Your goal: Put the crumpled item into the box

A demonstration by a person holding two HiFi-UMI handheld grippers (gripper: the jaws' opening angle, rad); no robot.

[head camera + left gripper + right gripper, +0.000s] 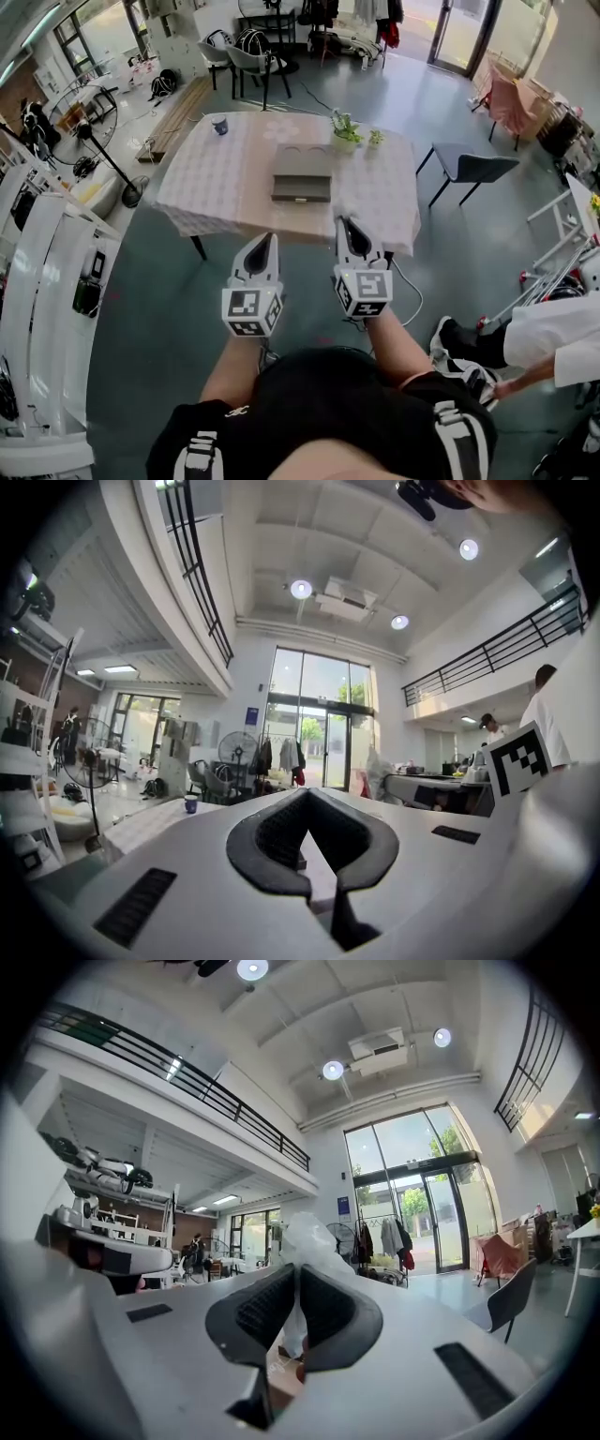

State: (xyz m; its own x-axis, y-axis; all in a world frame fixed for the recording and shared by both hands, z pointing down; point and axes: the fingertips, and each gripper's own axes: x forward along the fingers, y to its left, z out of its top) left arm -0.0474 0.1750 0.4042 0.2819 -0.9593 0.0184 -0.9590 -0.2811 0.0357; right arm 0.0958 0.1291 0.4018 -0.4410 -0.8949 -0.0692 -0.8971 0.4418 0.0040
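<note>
Left gripper point(263, 242) hangs empty near the person's body, fingers together. Right gripper point(349, 225) has its fingers clamped on the crumpled item point(305, 1237), a white plastic wad. The pickup looks done. The box point(302, 175) sits well ahead on the bench point(216, 187), so carrying and dropping are left.

The box point(302, 175) lies mid-worktop point(216, 202). Behind it to the left stands a cup point(219, 125) and behind it to the right two plants point(345, 131). A chair point(469, 167) stands right of the box, off the worktop. Before the box, at the near edge, are the left hand-held gripper point(267, 240) and the right hand-held gripper point(349, 226) — the crumpled item point(305, 1241) between the right one's jaws.
</note>
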